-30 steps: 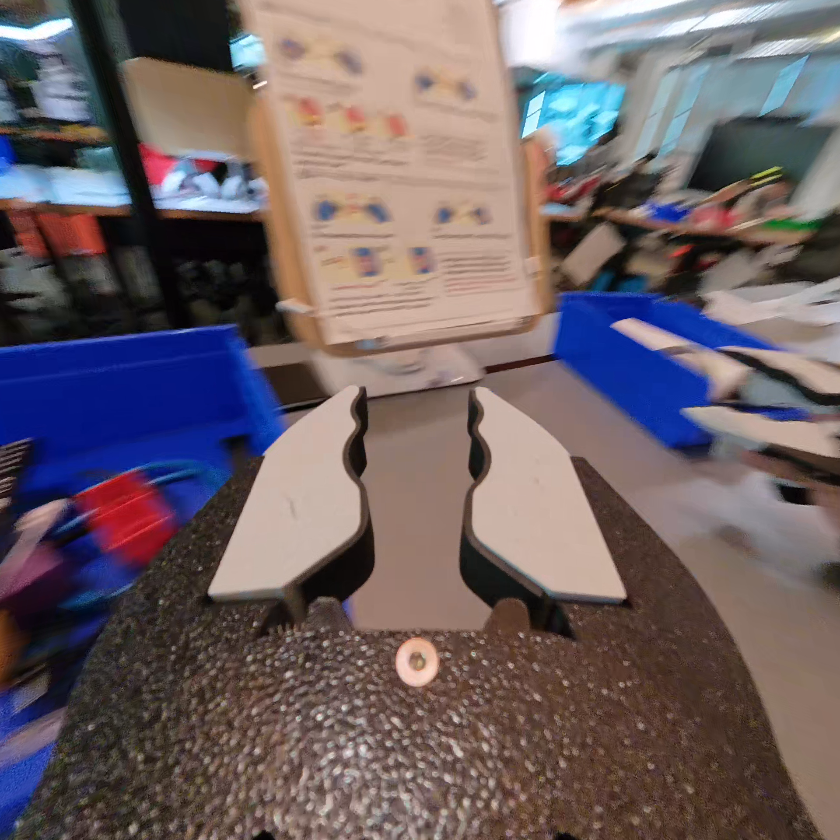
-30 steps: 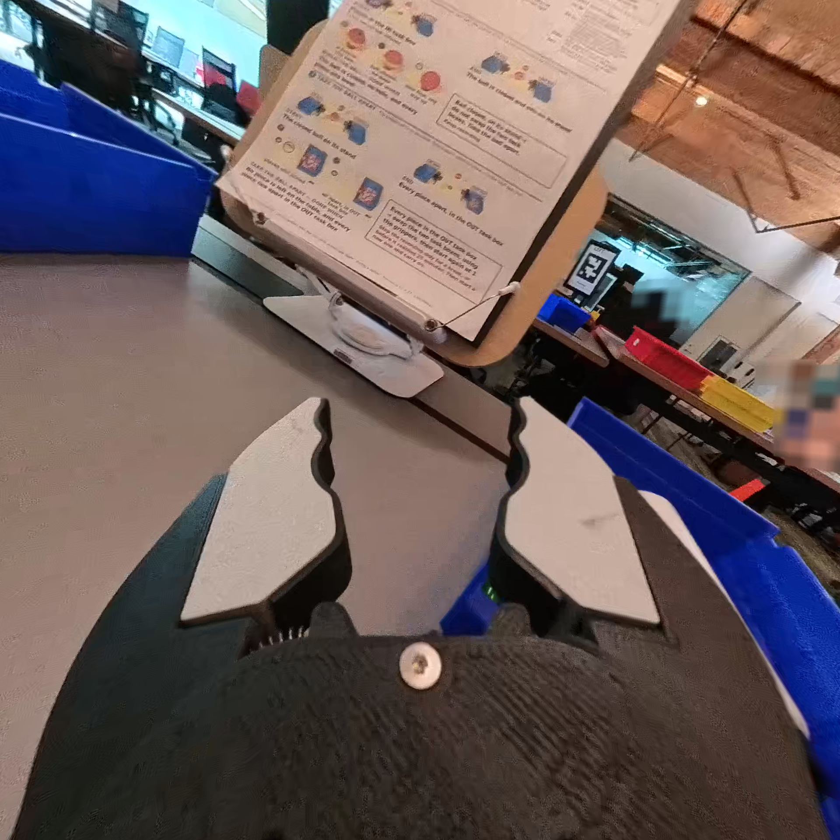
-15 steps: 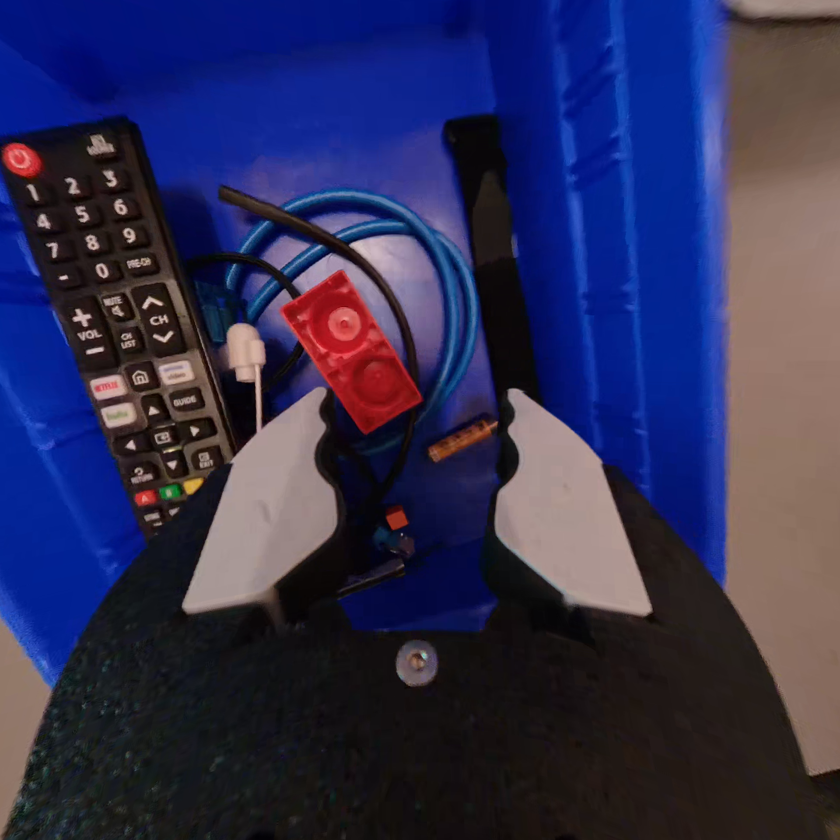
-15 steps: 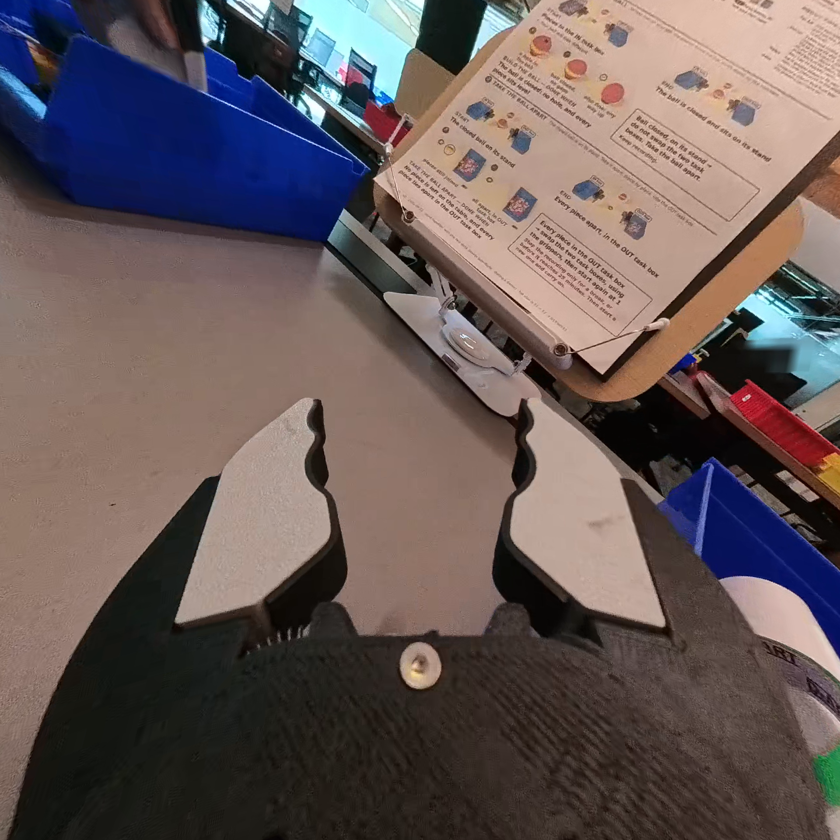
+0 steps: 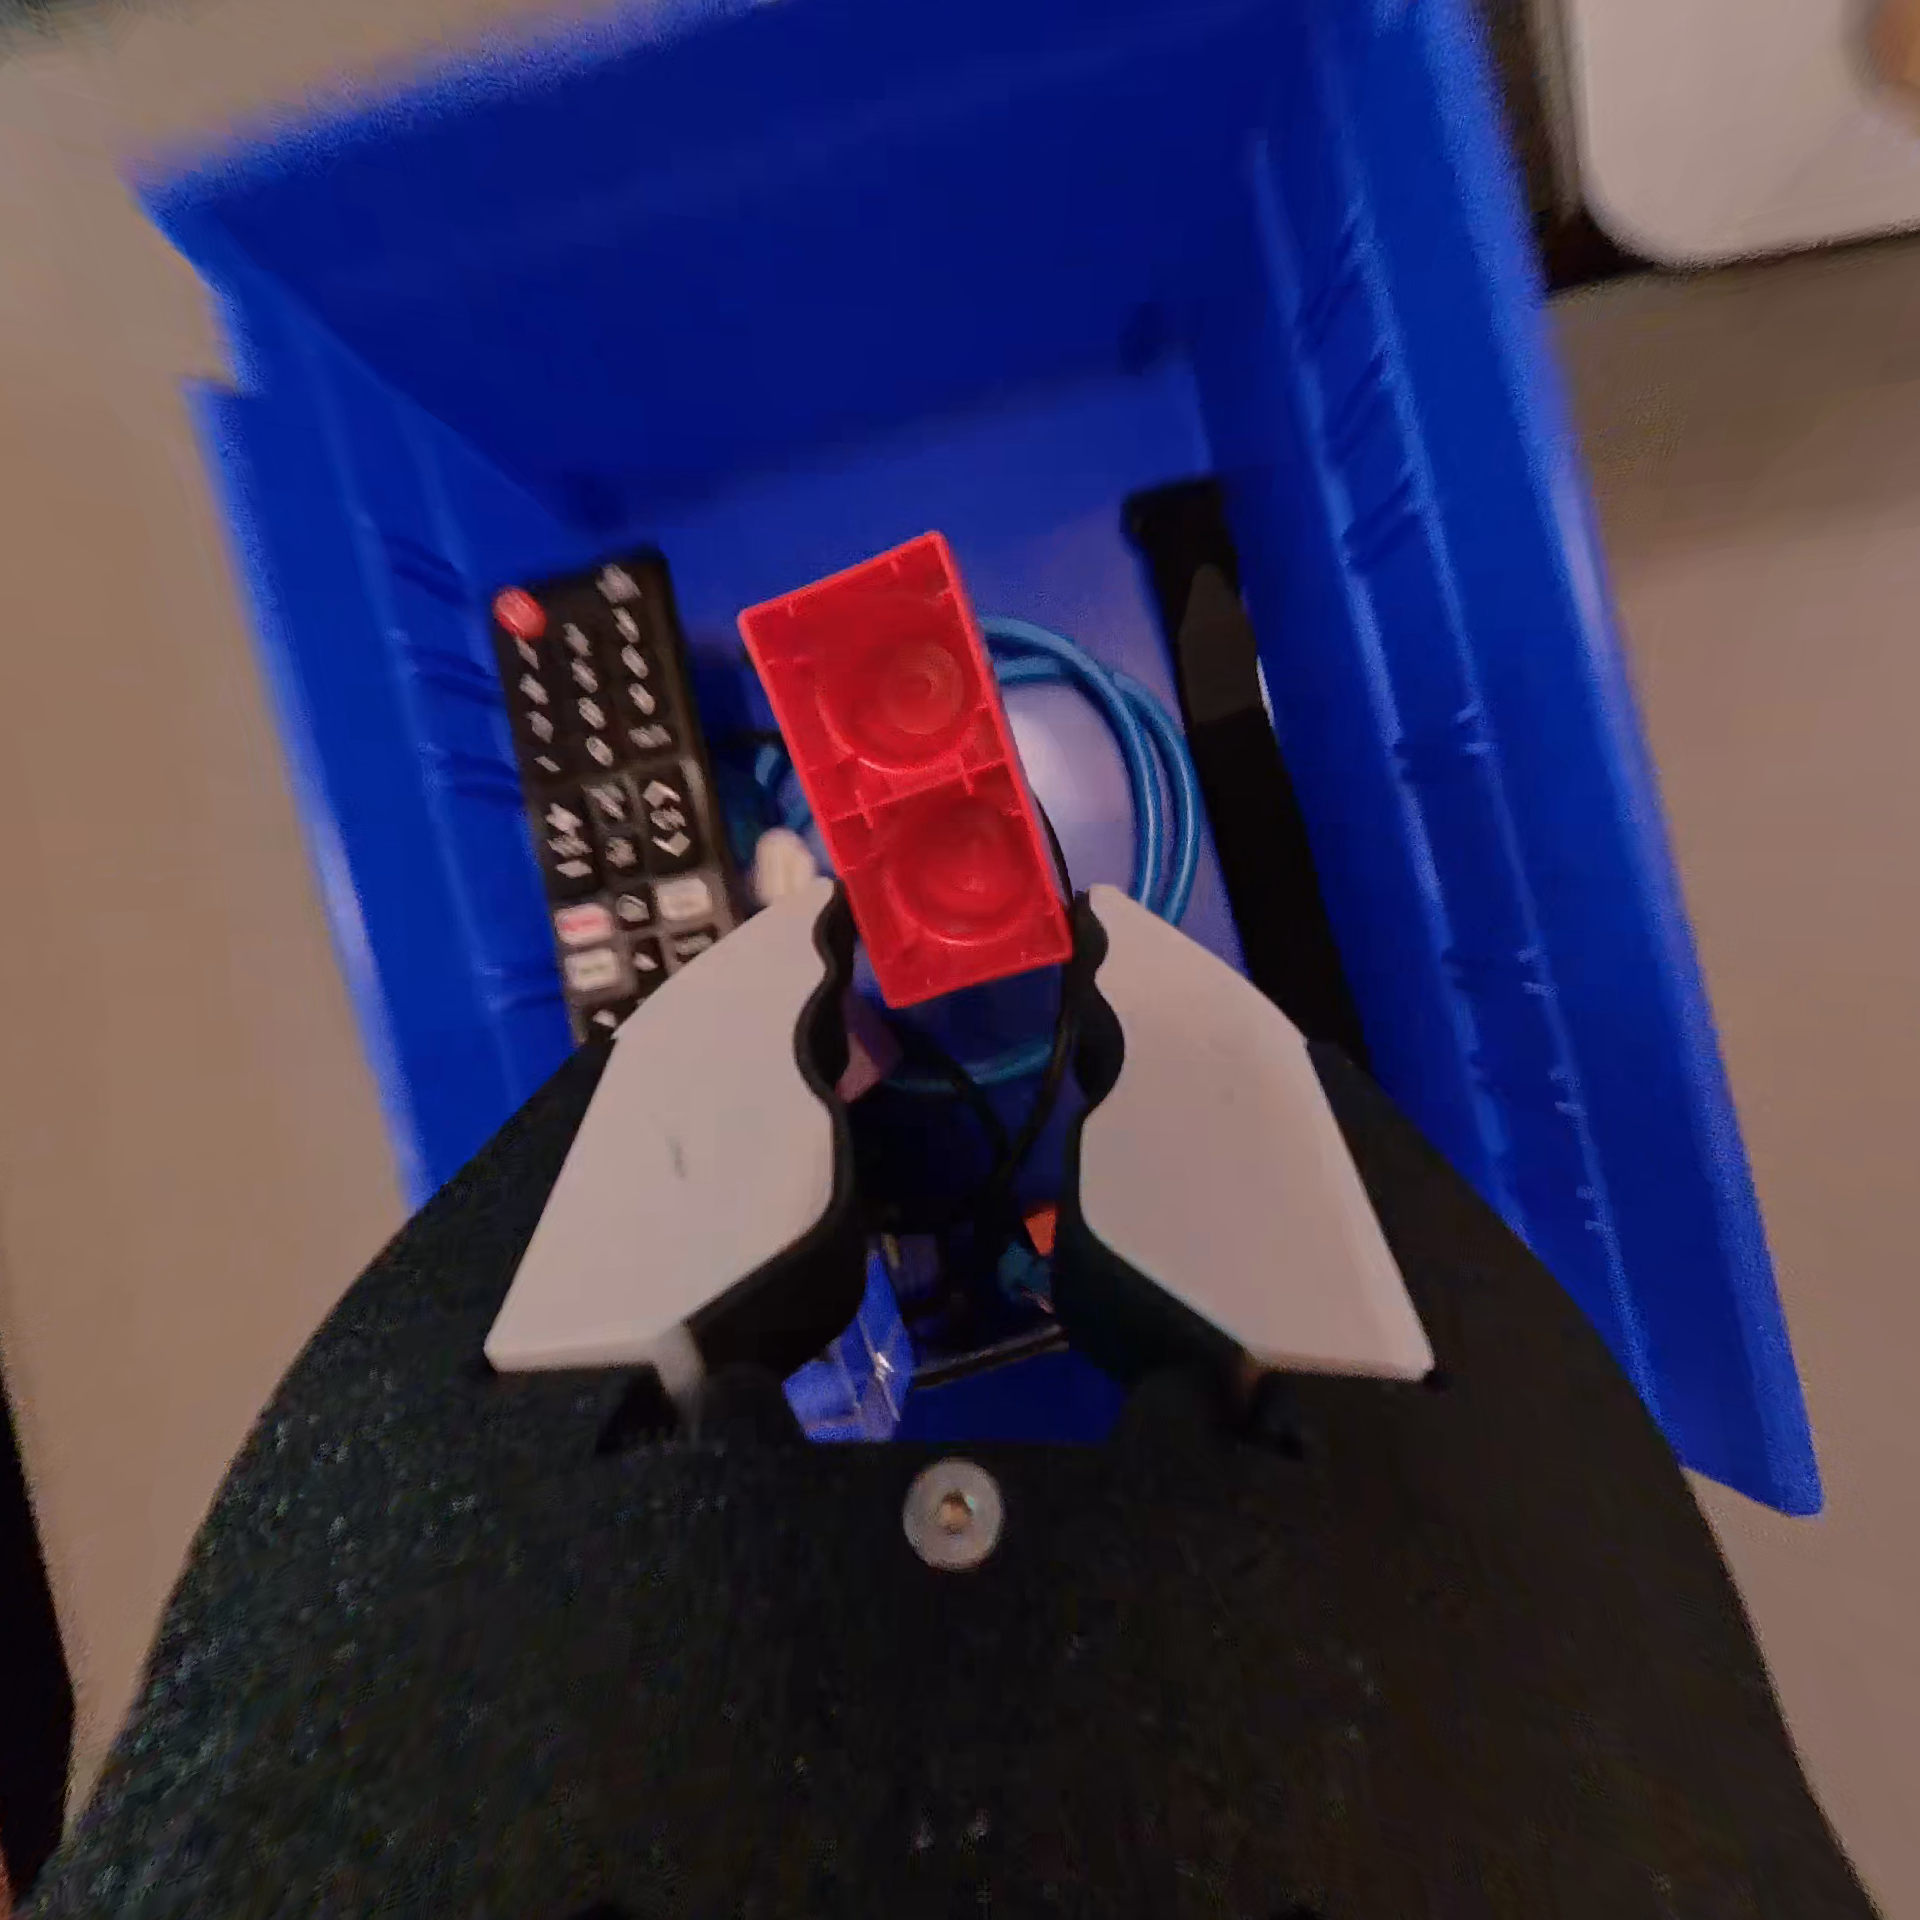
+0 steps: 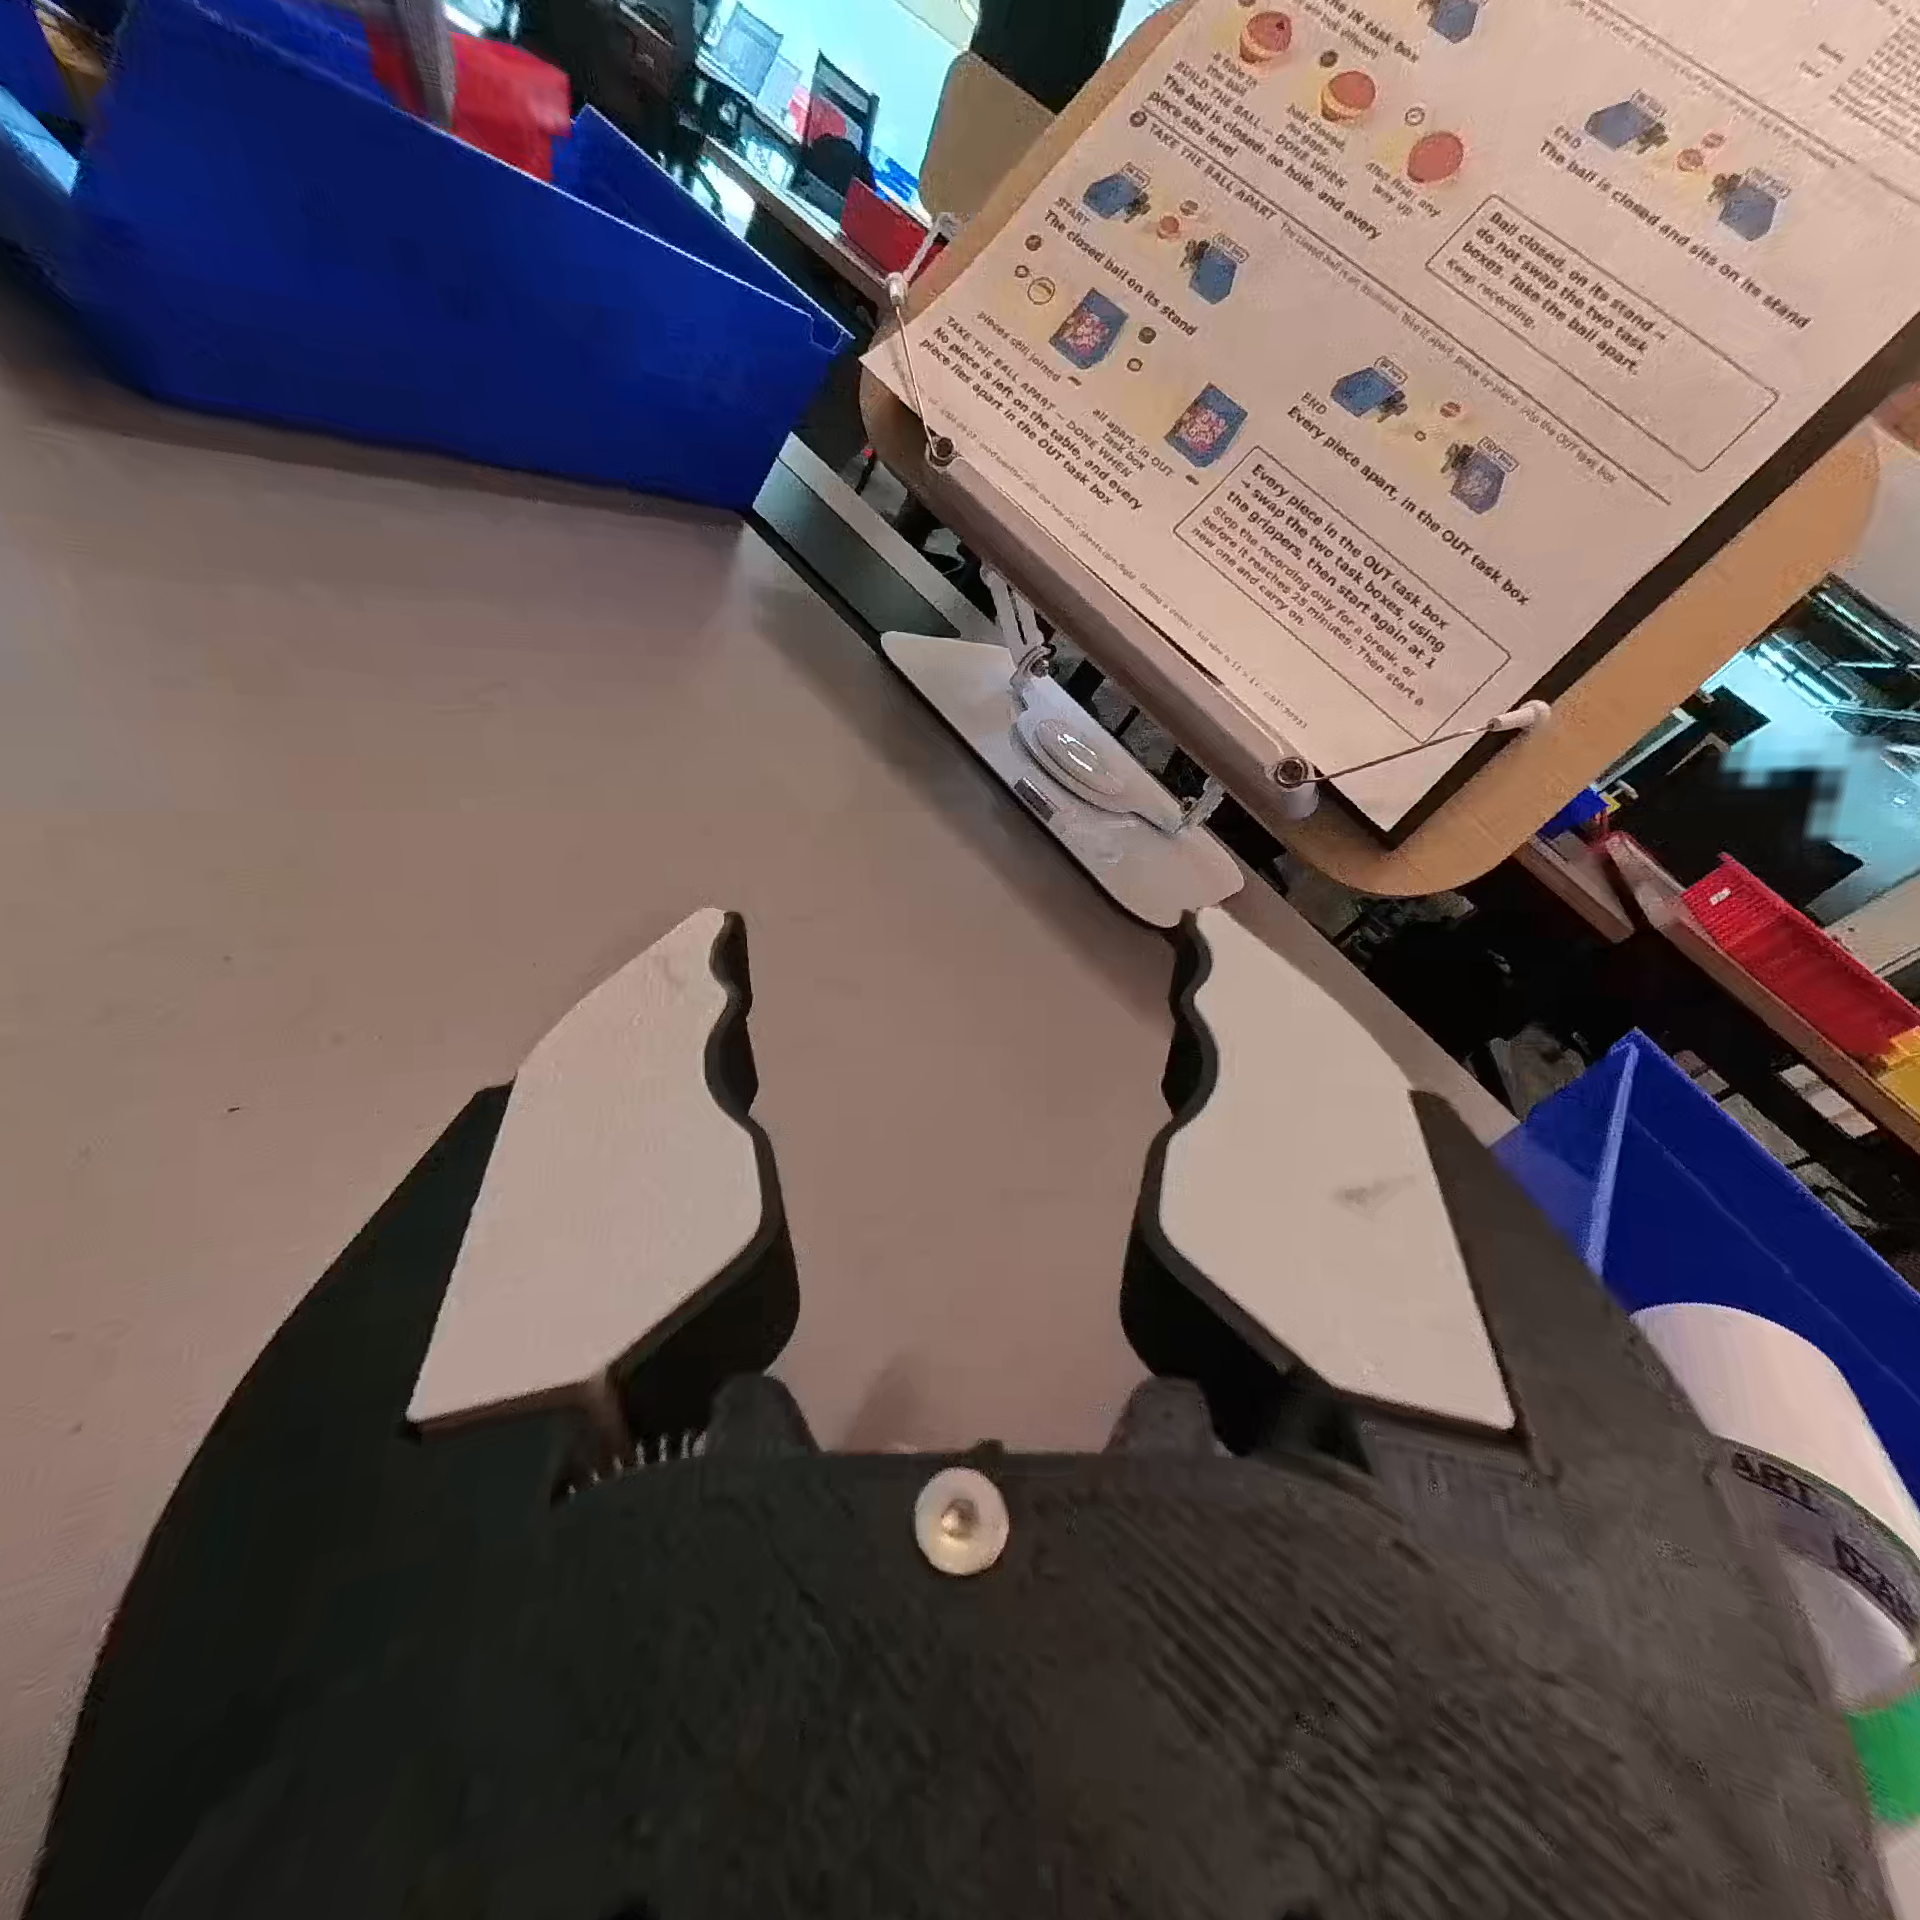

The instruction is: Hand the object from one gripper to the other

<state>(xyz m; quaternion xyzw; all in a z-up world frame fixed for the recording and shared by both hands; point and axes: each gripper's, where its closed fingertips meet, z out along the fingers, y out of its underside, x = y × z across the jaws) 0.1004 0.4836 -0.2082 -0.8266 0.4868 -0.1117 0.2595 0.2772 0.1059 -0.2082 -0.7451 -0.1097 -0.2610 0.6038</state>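
A red two-stud brick is held by its near end between the fingertips of my left gripper, hollow underside facing the camera. It hangs above the inside of a blue bin. My right gripper is open and empty, low over the grey table, pointing toward the instruction board's stand. Neither view shows the other gripper.
In the bin lie a black remote, a coiled blue cable, thin black wires and a black strap. The right wrist view shows a blue bin at back left, an instruction sheet on a wooden board, and another blue bin holding a white roll at right. My hands' fingertips stand some 40 centimeters from each other. The black remote is about 7 centimeters from my left fingertips.
My left gripper swung down over the bin, closed on the red brick and lifted it off the cable. My right gripper stayed open and turned a little left over the table.
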